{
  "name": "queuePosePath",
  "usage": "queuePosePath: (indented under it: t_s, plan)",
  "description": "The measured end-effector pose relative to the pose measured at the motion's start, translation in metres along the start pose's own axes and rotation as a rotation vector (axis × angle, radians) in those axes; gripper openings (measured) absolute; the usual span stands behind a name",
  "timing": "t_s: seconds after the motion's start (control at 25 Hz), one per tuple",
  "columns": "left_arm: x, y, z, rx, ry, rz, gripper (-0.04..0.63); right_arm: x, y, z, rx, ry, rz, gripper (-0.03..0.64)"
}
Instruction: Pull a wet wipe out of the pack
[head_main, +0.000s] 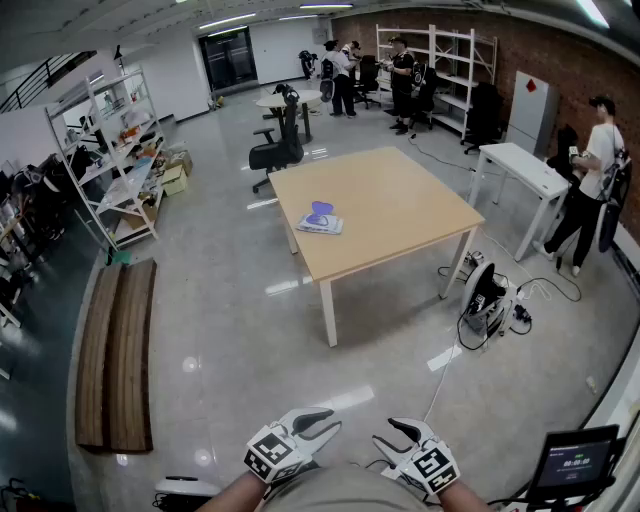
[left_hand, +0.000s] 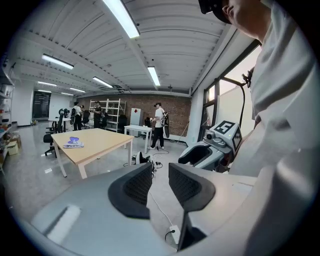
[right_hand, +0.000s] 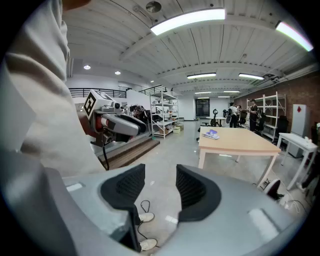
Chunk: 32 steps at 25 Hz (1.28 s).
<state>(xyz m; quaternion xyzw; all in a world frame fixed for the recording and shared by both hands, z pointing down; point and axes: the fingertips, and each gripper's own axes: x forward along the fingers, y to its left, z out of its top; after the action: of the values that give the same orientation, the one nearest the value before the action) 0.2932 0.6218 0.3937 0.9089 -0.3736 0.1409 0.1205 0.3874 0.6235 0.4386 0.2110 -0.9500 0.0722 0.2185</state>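
Task not begun. The pack (head_main: 320, 221) lies on the tabletop (head_main: 405, 210), well apart from you across the floor. Your left hand-held gripper (head_main: 325, 422) and right hand-held gripper (head_main: 390, 433) stand wide open, holding nothing. Approach, hold and pull all remain.

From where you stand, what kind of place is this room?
Probably a lab or workshop: metal shelving racks at the sides, a wooden table on a polished floor, and an office chair beyond it.
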Motion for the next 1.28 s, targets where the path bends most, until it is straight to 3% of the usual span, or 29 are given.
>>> queuePosePath:
  t_s: [0.56, 0.76, 0.84, 1.0, 1.28]
  plan:
    - [-0.019, -0.007, -0.006, -0.013, -0.017, 0.000, 0.112, -0.003, 0.019, -0.004, 0.020, 0.036, -0.001, 0.190]
    - [-0.016, -0.007, -0.009, -0.014, -0.013, -0.001, 0.097, -0.008, 0.011, -0.006, 0.022, 0.031, -0.040, 0.002]
    - [-0.017, -0.011, -0.009, -0.018, -0.007, -0.020, 0.011, -0.010, 0.011, -0.005, 0.011, 0.030, -0.043, 0.002]
    - [-0.011, -0.015, -0.012, 0.003, 0.005, -0.035, 0.006, -0.008, 0.009, -0.005, -0.008, 0.018, -0.031, 0.002]
    - [-0.011, -0.001, -0.008, -0.002, 0.008, 0.014, 0.006, 0.000, 0.005, 0.006, -0.023, 0.009, -0.005, 0.002]
